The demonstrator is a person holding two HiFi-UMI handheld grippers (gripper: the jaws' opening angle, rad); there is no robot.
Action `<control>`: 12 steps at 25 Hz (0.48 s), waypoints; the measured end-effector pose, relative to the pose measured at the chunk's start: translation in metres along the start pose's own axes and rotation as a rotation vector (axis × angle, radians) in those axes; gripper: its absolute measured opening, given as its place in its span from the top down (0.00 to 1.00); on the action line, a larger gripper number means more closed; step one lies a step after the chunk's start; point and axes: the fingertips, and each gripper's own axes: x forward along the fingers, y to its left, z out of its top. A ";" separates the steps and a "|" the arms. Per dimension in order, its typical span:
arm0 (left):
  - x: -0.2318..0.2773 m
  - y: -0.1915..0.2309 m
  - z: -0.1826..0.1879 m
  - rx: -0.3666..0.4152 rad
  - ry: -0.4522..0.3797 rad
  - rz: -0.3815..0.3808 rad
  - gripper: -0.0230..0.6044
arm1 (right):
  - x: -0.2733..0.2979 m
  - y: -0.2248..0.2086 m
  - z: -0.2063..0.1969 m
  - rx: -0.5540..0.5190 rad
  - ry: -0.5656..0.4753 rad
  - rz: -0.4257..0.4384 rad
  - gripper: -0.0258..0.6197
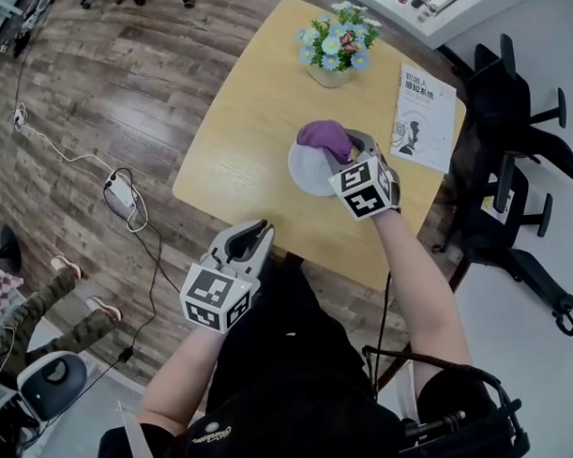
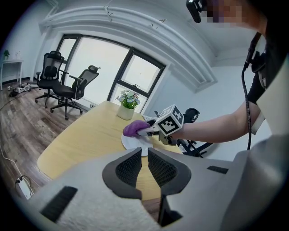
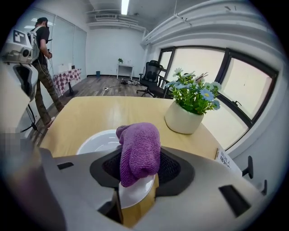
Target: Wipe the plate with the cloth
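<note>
A white plate (image 1: 306,172) lies on the light wooden table (image 1: 237,150), toward its right side. Over the plate's far rim, my right gripper (image 1: 337,143) is shut on a bunched purple cloth (image 1: 323,134). In the right gripper view the cloth (image 3: 140,149) hangs between the jaws above the plate (image 3: 95,142). My left gripper (image 1: 249,236) hovers off the table's near edge, its jaws together and holding nothing. The left gripper view shows its jaws (image 2: 144,157) pointing at the plate (image 2: 132,142), the cloth (image 2: 134,129) and the right gripper (image 2: 148,131).
A white pot of blue and white flowers (image 1: 334,45) stands at the table's far side, and a booklet (image 1: 423,115) lies at its right edge. Black office chairs (image 1: 520,196) crowd the right. A power strip with cables (image 1: 123,193) lies on the floor at left, near a person (image 1: 36,317).
</note>
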 end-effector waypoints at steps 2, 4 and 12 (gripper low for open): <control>0.000 0.001 -0.001 0.001 0.002 0.000 0.89 | -0.002 0.007 -0.003 0.001 -0.001 0.008 0.71; 0.001 0.002 -0.001 -0.001 0.002 0.000 0.89 | -0.006 0.015 -0.005 0.000 -0.008 0.020 0.71; 0.008 -0.006 -0.002 0.004 0.013 -0.027 0.89 | -0.034 0.066 -0.027 -0.063 -0.021 0.103 0.71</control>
